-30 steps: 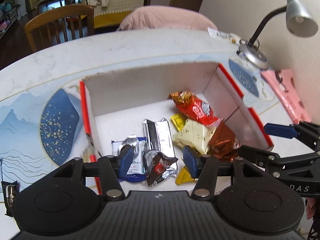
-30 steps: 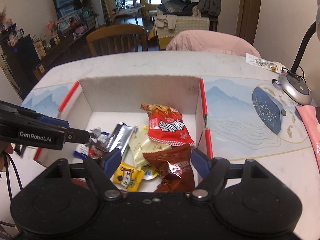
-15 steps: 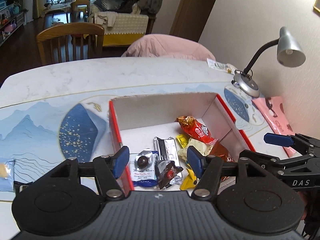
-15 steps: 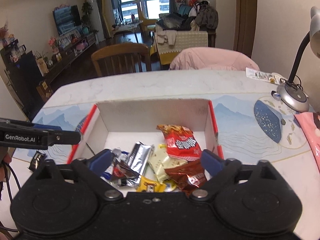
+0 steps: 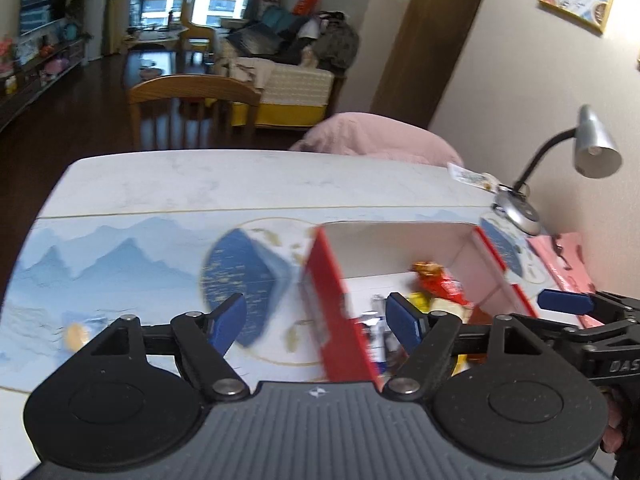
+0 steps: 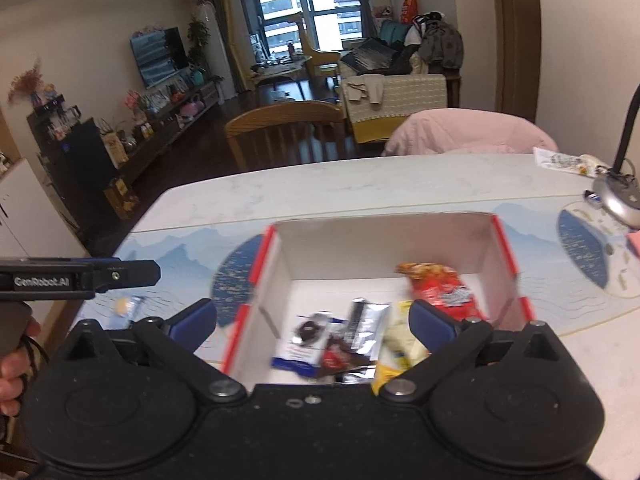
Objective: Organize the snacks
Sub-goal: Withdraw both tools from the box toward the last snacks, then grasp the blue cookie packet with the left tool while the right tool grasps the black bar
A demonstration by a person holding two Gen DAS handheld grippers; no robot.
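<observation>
Both tools are up and clear of the red-walled white cardboard box [image 6: 496, 248] on the counter [image 6: 360, 176]. The left tool [image 5: 316, 322] has just been spreading its blue pads, nothing between them; the right tool [image 6: 312, 322] likewise, jaws wide apart and empty.

Snacks lie loose inside the box: one red crinkly chip bag [image 6: 440, 288], one silver foil bar wrapper [image 6: 366, 322], one pale cream packet [image 6: 400, 340], one small yellow packet [image 6: 386, 376], one blue-and-white pouch [image 6: 296, 356] and one dark red-dotted wrapper [image 6: 340, 356].

One stray blue-and-yellow packet [image 6: 124, 308] waits outside on the counter, left of the box.

Risk, I'd say: reaching for that stray could clip the box's near wall and shove it, or the thin packet could slide flat under the pads.
</observation>
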